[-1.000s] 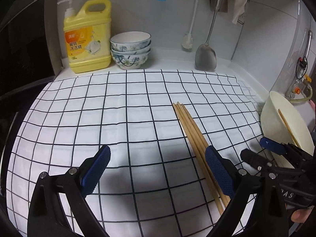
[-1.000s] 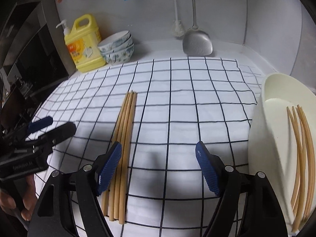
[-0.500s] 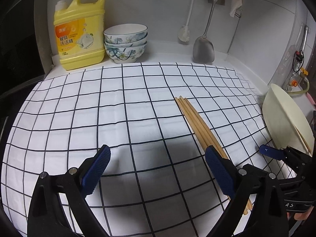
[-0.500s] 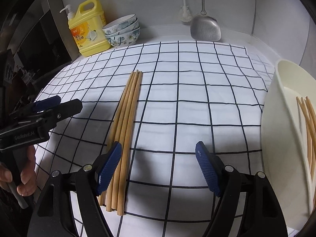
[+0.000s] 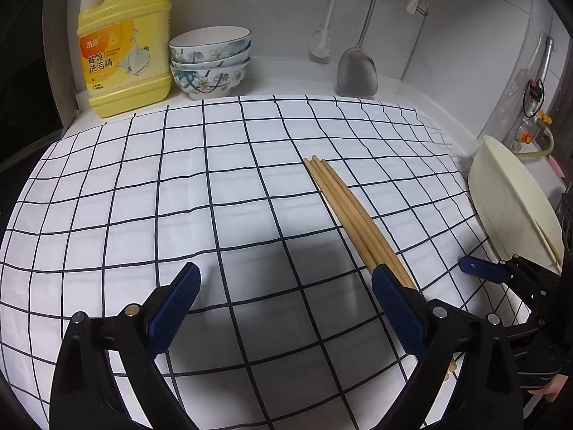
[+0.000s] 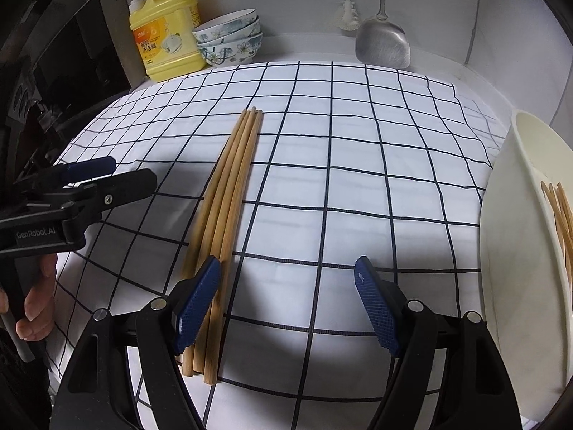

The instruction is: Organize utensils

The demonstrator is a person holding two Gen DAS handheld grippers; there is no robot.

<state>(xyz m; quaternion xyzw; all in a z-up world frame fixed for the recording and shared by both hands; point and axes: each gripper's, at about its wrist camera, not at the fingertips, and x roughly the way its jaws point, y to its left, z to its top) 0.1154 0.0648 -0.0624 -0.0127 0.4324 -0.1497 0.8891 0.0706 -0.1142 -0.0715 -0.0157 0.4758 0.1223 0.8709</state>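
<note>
Both grippers agape and empty over the checked cloth (image 6: pixel 358 150), right gripper (image 6: pixel 286 308) seemingly nearer the four chopsticks (image 6: pixel 229 193) lying side by side, long axis running away, just under its left pad.

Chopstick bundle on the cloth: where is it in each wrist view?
Left wrist: chopstick bundle lies right of centre, running diagonally down behind the right finger.
Right wrist: the bundle lies left of centre, near ends beside the left finger.
Shared landmark: yellow detergent bottle, back left in both, next to the stacked bowls.
</note>
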